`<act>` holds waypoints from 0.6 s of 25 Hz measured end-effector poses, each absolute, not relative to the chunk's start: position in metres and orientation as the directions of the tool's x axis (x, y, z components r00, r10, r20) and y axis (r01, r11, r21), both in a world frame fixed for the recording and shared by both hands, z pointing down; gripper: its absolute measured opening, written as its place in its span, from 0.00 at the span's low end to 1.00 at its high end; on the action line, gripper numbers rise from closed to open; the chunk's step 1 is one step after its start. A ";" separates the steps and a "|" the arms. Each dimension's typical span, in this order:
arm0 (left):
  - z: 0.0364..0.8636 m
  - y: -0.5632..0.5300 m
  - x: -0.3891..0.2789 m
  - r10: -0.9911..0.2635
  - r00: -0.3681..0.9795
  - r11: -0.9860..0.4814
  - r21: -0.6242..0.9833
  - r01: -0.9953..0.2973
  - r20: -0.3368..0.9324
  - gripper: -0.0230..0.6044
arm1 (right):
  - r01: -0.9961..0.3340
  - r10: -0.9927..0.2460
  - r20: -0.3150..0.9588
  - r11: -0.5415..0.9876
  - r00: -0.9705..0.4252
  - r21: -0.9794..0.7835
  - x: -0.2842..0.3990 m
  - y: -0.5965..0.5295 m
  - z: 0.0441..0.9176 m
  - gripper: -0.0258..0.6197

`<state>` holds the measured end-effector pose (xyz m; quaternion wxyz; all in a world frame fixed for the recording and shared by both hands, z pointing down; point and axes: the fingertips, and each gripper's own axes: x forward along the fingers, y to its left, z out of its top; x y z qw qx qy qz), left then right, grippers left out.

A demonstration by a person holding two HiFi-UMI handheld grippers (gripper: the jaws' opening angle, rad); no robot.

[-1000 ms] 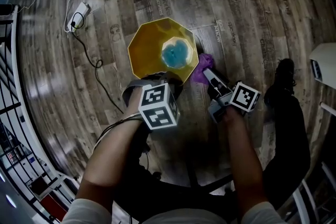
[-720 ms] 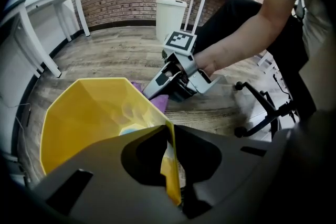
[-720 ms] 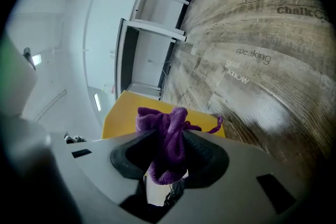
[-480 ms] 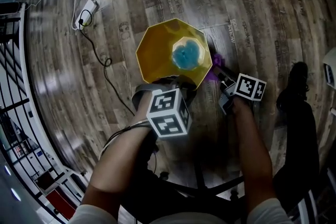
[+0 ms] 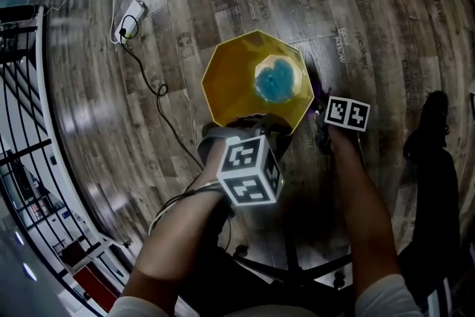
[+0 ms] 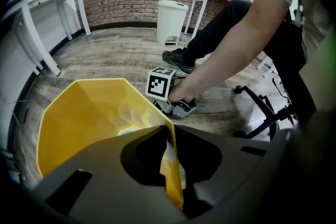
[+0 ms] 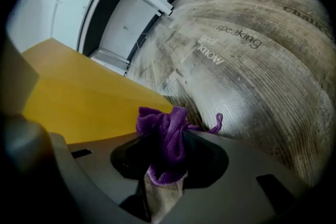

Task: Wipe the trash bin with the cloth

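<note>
The yellow trash bin stands open on the wooden floor, and its blue bottom shows inside. My left gripper is at the near rim, shut on the bin's wall. My right gripper is against the bin's right side, shut on a bunched purple cloth. The cloth touches the bin's yellow outer wall. In the head view only a sliver of the cloth shows past the bin. The left gripper view shows the right gripper beyond the bin's edge.
A power strip with a black cable lies on the floor to the far left. A black chair base stands to the right, close to my legs. A white pedal bin and white tables stand by the brick wall.
The right gripper has slid with the cloth along the bin's right side, away from me and closer to the bin. Less cloth shows now. The left gripper keeps its hold on the rim.
</note>
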<state>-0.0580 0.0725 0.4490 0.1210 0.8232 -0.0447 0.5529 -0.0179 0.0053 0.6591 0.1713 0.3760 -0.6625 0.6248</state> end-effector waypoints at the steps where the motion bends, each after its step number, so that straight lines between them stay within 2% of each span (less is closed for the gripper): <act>1: 0.449 0.072 -0.057 0.059 0.387 -0.966 0.150 -0.210 0.920 0.08 | -0.732 -0.271 0.717 -0.061 -0.642 -0.679 -0.018 0.004 0.665 0.26; 7: 0.449 0.073 -0.056 0.054 0.397 -0.963 0.153 -0.222 0.916 0.08 | -0.813 -0.225 0.798 -0.037 -0.559 -0.581 -0.018 -0.001 0.689 0.26; 15: 0.452 0.070 -0.052 0.043 0.424 -0.946 0.174 -0.274 0.905 0.08 | -0.831 -0.237 0.810 -0.015 -0.537 -0.556 -0.014 -0.003 0.684 0.26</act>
